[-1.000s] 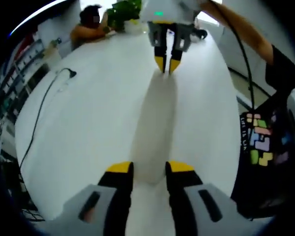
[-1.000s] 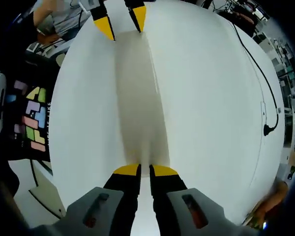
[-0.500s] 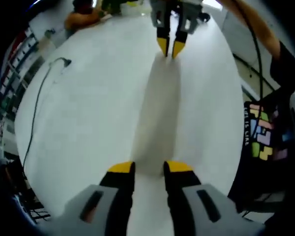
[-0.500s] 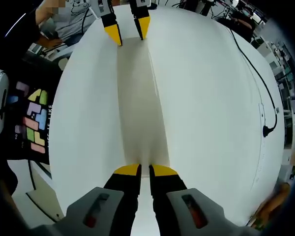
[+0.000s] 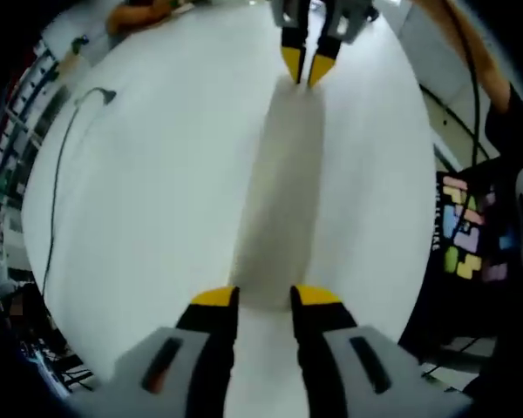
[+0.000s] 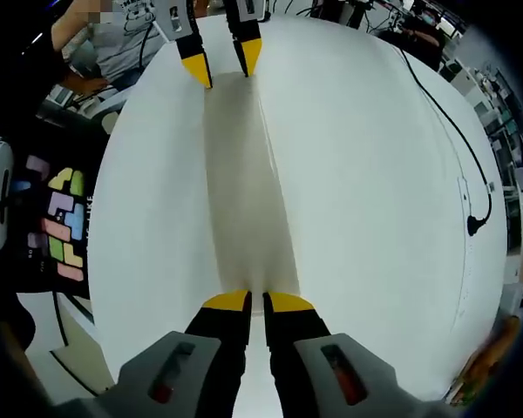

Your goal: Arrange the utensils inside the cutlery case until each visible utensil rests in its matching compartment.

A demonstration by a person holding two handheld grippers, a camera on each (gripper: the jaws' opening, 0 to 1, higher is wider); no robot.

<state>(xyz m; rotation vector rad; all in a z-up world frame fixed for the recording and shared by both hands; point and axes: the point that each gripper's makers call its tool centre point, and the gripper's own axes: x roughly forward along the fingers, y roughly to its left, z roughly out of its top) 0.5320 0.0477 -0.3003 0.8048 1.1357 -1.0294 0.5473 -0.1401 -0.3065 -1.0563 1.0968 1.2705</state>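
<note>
Cable (image 5: 59, 178) trails near the table's (image 5: 157, 200) left edge, lots of bare white either side. Dead centre a long plain cream case (image 5: 283, 192) runs bottom to top: left gripper (image 5: 266, 298) clamps its near end, right gripper (image 5: 307, 68) pinches the far one up top. A blocky-print shirt (image 5: 462, 235) sits at right.

A white table (image 6: 375, 218) spans the foreground; a black cable (image 6: 458, 139) lies across it; cluttered shelving (image 5: 13, 113) stands beyond its edge.
</note>
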